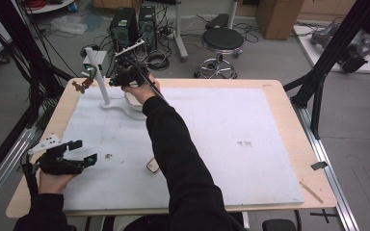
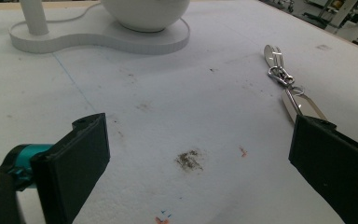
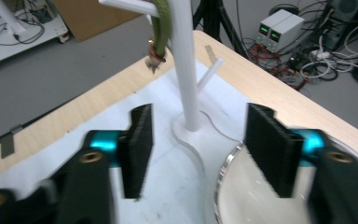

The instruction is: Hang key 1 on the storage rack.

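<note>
Far left of the high view, the left gripper (image 1: 79, 154) rests low on the white mat (image 1: 231, 144), jaws wide apart with nothing between them. In the left gripper view a keyring with metal tags (image 2: 284, 81) lies on the mat toward the upper right, just beyond the right-hand jaw; in the high view it shows near the lower centre (image 1: 152, 165), beside the black sleeve (image 1: 183, 154). It looks light, hard and slippery, loosely linked so it will flop; best pinched across a flat tag or the ring, low against the mat. Moving right, upper left of the high view: a white stand (image 1: 100, 79) with a post and side pegs on a curved base, and a white bowl (image 1: 134, 99) set on that base. A green strap with a small metal piece (image 3: 160, 35) hangs from a peg, upper centre-left in the right gripper view; soft, limp and light by the look of it, likely to swing, easiest taken at the strap just below the peg. The right gripper (image 3: 198, 149) hovers at the stand, jaws apart and empty, the post straight ahead between them. The post and the bowl rim (image 3: 226, 172) crowd the approach; the arm lies across the mat over the keyring's side. Cables, a stool (image 1: 223, 41) and computer towers (image 1: 135, 24) sit on the floor beyond.
</note>
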Motion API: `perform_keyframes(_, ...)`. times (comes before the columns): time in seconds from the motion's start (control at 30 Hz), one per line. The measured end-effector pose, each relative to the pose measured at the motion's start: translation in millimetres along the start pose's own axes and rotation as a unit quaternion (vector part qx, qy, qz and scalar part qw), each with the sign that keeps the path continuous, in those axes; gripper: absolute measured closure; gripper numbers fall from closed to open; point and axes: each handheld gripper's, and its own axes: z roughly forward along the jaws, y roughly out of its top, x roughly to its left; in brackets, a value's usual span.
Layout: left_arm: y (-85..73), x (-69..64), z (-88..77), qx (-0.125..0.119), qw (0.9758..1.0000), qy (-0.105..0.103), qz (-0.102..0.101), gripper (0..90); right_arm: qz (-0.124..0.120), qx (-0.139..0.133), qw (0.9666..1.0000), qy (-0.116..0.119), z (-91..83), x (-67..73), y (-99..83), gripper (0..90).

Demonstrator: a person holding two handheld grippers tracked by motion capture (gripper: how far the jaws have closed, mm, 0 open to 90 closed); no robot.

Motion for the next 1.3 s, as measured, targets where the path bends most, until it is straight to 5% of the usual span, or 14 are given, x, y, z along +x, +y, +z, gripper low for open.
perform_keyframes(0.2, -0.3, 0.6, 1.9, 0.005, 1.0000, 0.001, 0.001, 5.6, -0.022, 0.018, 0.9993, -0.025, -17.3, -9.8, -9.8, 10.6)
perform_keyframes(0.3, -0.2, 0.5, 2.1, 0.006, 1.0000, 0.002, 0.002, 5.5, -0.030, 0.016, 0.9991, -0.025, -25.0, -14.1, -16.0, 9.7)
perform_keyframes(0.33, -0.3, 0.3, 2.2, 0.006, 1.0000, 0.001, 0.002, 5.5, -0.026, 0.016, 0.9992, -0.026, -30.5, -19.0, -20.9, 0.7)
perform_keyframes(1.3, -1.0, 0.1, 4.8, 0.016, 0.9998, 0.007, 0.006, 5.5, -0.029, -0.010, 0.9983, -0.049, -98.6, -47.5, -76.0, 0.7)
